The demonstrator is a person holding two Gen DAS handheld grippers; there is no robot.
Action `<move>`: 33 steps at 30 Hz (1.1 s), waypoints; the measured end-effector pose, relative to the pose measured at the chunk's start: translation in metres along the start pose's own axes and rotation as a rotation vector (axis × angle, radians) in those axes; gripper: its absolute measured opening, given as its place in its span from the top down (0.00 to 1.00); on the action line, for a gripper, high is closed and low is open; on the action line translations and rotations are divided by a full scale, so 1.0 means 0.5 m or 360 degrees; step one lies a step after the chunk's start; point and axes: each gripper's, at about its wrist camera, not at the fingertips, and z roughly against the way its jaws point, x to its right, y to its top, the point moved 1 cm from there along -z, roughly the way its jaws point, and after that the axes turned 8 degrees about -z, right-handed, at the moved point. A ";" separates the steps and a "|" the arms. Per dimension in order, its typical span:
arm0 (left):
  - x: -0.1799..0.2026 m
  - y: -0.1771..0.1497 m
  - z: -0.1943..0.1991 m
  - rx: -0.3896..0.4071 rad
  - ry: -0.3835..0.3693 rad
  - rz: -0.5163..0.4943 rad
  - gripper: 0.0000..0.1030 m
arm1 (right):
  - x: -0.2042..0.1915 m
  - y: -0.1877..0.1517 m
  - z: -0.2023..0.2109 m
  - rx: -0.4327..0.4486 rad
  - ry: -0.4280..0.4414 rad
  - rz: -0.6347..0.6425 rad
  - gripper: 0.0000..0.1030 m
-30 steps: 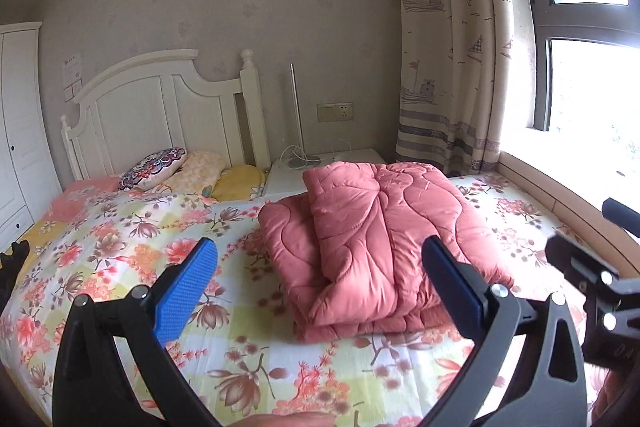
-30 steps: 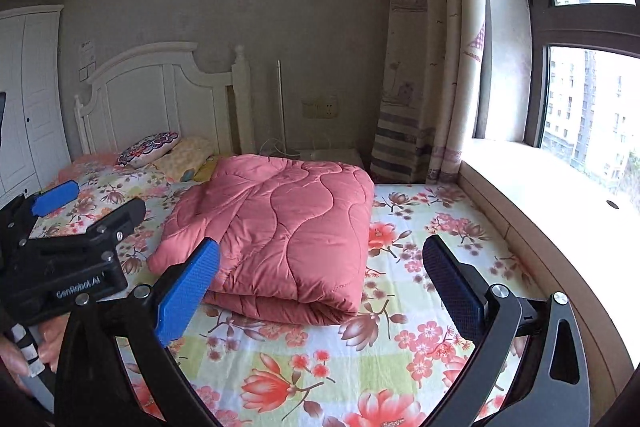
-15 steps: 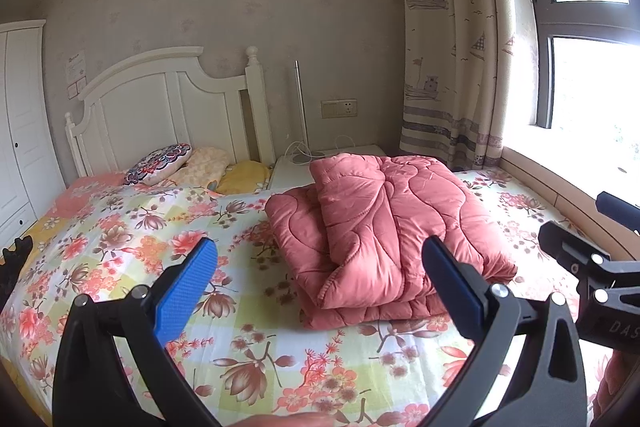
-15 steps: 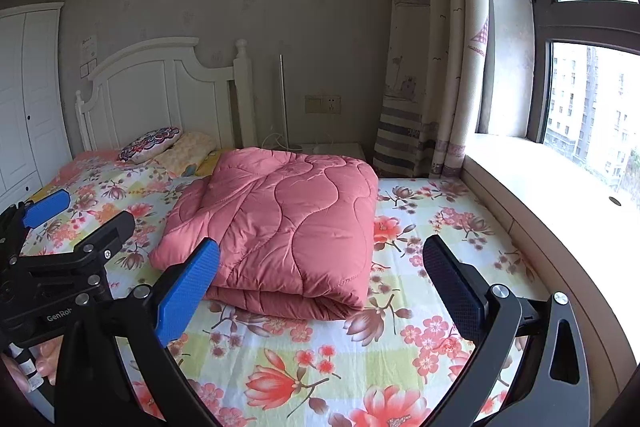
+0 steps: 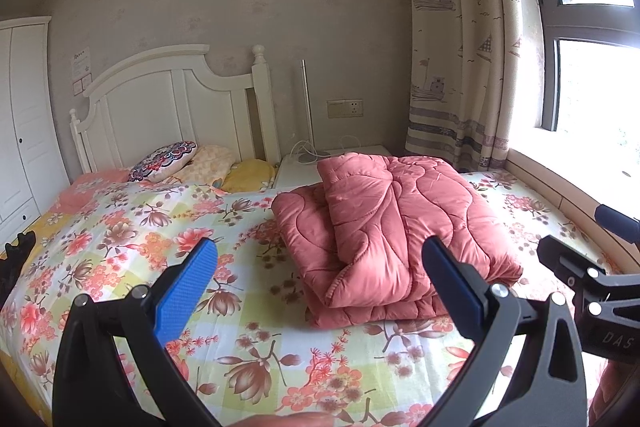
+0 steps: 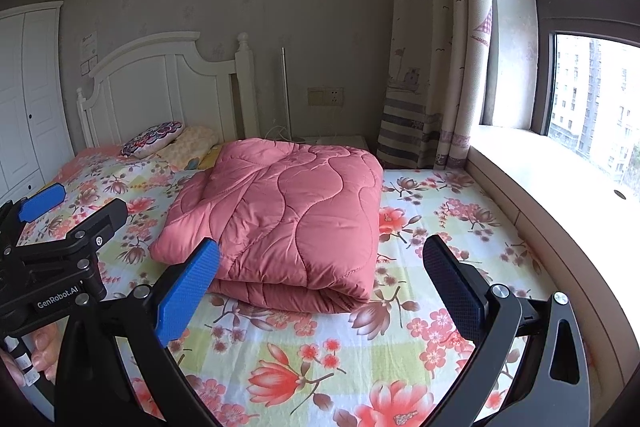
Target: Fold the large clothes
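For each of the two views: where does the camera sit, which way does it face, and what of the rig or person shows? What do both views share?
Left wrist: sits on the left gripper, faces across the bed toward the headboard; its own open fingers and the right gripper at right show.
Right wrist: sits on the right gripper, faces the same way, nearer the window; its open fingers, the left gripper and a hand show.
Shared: the folded quilt, pillows, curtain.
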 end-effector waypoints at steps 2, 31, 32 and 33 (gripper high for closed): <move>0.000 -0.001 0.000 -0.0002 0.0001 0.0001 0.02 | 0.000 -0.002 -0.001 -0.0006 0.0004 -0.0001 0.05; -0.007 -0.001 0.007 -0.0007 0.0003 0.0025 0.02 | -0.011 -0.012 0.003 -0.0021 0.0030 0.0016 0.05; -0.007 -0.001 0.006 -0.0011 0.0001 0.0027 0.02 | -0.011 -0.011 0.004 -0.0020 0.0030 0.0017 0.05; -0.007 -0.001 0.007 -0.0011 -0.0001 0.0025 0.02 | -0.010 -0.011 0.005 -0.0018 0.0030 0.0017 0.05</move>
